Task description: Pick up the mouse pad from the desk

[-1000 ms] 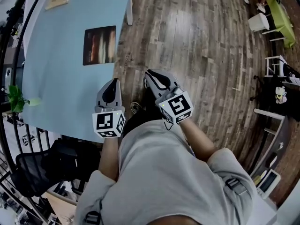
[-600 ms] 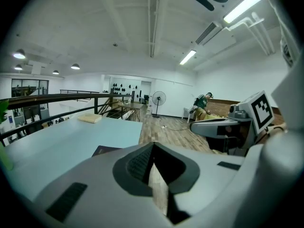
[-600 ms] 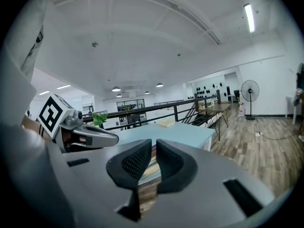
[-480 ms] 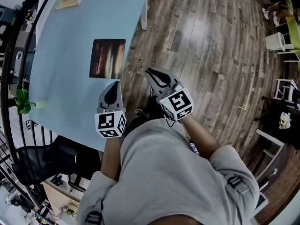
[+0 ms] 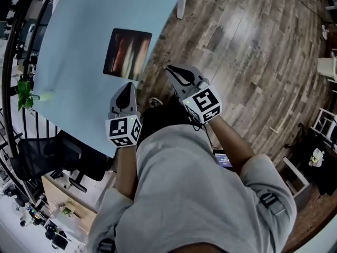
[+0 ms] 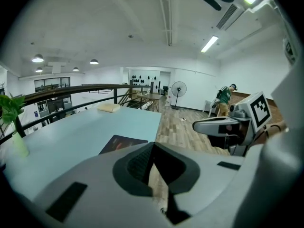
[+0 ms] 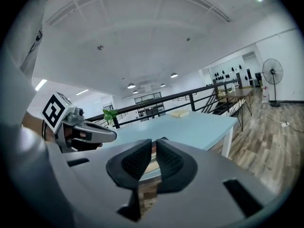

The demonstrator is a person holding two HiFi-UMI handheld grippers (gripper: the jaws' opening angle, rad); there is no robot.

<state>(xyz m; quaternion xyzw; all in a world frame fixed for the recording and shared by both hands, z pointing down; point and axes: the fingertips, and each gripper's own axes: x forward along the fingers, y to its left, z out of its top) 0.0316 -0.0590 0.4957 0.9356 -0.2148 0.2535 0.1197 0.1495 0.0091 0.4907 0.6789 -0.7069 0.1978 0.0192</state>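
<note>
the only container in sight is a pale vase (image 6: 19,145) at the left edge of the left gripper view. it stands on the light blue table (image 5: 73,46) and holds a leafy green plant (image 6: 9,107).

the mouse pad (image 5: 128,53), dark with reddish streaks, lies flat on the table in the upper left of the head view, near the table's right-hand edge. nothing touches it.

the left gripper (image 5: 126,88) hovers just below the pad in the head view, over the table's edge, its tips pressed together with nothing between them. the right gripper (image 5: 172,70) sits to its right over the wooden floor (image 5: 247,51), its pads a narrow slit apart and empty.

compared with a second ago, the table and pad have swung rightward in the head view. the pad now sits closer above the left gripper, and the tan flat thing (image 6: 109,107) at the table's far end has almost slid off the top of the frame.
</note>
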